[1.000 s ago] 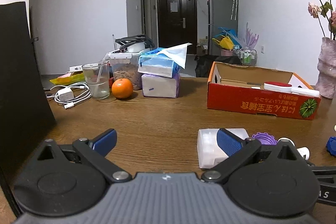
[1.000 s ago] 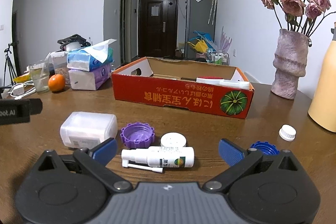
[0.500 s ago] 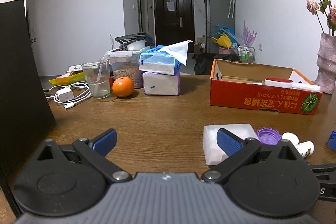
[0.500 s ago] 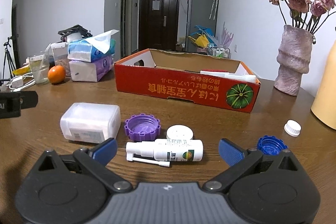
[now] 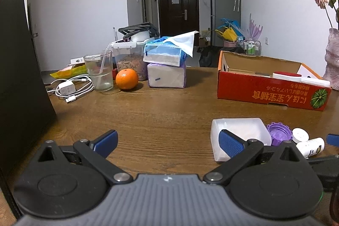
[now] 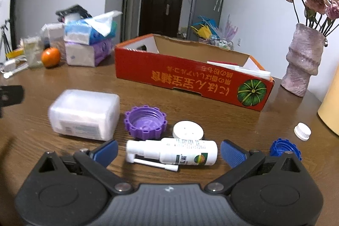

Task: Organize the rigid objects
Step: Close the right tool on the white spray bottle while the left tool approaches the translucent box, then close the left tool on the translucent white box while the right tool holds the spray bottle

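A white spray bottle (image 6: 173, 153) lies on its side on the wooden table, between the open fingers of my right gripper (image 6: 169, 151). Behind it lie a purple cap (image 6: 145, 121), a white round lid (image 6: 188, 130) and a translucent plastic box (image 6: 84, 117). A blue cap (image 6: 282, 146) and a small white cap (image 6: 302, 131) lie to the right. A red cardboard box (image 6: 190, 77) stands behind, with white items inside. My left gripper (image 5: 168, 141) is open and empty; the plastic box (image 5: 239, 132) sits behind its right finger.
Tissue packs (image 5: 167, 65), an orange (image 5: 126, 78), a glass (image 5: 99, 72), a food container and a charger with cable (image 5: 70, 88) stand at the far left. A pink vase (image 6: 304, 60) with flowers and a yellow object (image 6: 331, 105) stand at right. A black panel (image 5: 19, 77) is at the left.
My right gripper has moved forward and down, so the spray bottle now lies between its fingers. My left gripper has drifted slightly; the plastic box has shifted right in its view.
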The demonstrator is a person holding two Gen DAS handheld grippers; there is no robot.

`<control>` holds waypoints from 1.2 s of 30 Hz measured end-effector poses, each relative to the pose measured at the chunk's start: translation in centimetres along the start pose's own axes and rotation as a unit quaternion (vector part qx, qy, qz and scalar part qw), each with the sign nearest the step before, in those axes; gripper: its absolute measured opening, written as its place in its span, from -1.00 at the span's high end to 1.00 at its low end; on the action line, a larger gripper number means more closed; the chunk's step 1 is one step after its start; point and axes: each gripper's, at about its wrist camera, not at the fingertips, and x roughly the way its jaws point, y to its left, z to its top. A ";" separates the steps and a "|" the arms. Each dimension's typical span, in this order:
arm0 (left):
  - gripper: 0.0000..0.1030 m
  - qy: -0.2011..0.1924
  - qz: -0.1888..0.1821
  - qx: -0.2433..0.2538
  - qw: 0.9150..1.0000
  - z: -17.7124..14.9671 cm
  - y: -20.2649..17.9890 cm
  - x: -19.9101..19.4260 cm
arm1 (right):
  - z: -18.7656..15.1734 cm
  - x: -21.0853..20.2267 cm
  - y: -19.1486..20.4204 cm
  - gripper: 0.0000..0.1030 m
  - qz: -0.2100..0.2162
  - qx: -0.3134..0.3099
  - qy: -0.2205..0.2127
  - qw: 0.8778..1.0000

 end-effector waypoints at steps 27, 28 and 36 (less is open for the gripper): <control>-1.00 0.017 0.010 0.004 1.000 -0.6 -0.9 1.4 | 0.3 0.0 -2.4 -0.90 0.027 0.031 -0.020 0.999; -1.00 0.018 0.009 0.001 1.000 -0.6 -1.0 1.5 | 0.4 -0.1 -2.6 -0.90 0.027 0.031 -0.023 0.999; -1.00 0.023 -0.004 -0.002 1.000 -0.6 -2.8 1.9 | 0.4 -0.4 -4.7 -0.90 0.030 0.041 -0.040 0.998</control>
